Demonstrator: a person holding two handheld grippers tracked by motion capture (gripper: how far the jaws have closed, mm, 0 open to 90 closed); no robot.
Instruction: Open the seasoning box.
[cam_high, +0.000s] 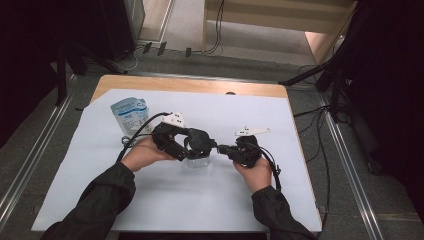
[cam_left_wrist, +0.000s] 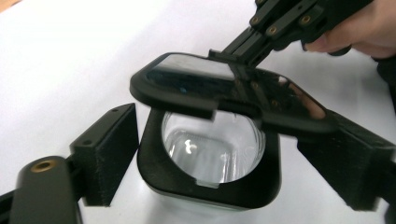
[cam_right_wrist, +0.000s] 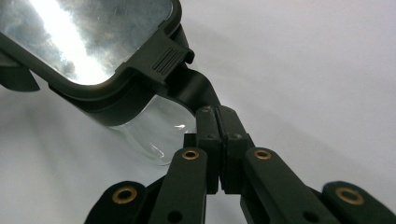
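Observation:
A clear container (cam_left_wrist: 212, 149) with a black rim stands on the white sheet. My left gripper (cam_left_wrist: 219, 140) straddles it, with a pad against each side of the rim. Its black hinged lid (cam_left_wrist: 196, 84) is tilted up over the opening. My right gripper (cam_right_wrist: 217, 112) is shut on the lid's black tab, which runs into its closed tips above the clear wall of the container (cam_right_wrist: 154, 135). In the high view the container (cam_high: 197, 162) sits at the middle of the table, with the left gripper (cam_high: 200, 145) and the right gripper (cam_high: 220, 148) meeting over it.
A light-blue pouch (cam_high: 131, 116) stands at the back left of the white sheet (cam_high: 200, 205). The wooden table edge (cam_high: 190, 85) runs along the far side. Cables trail from both grippers, and dark stands flank the table.

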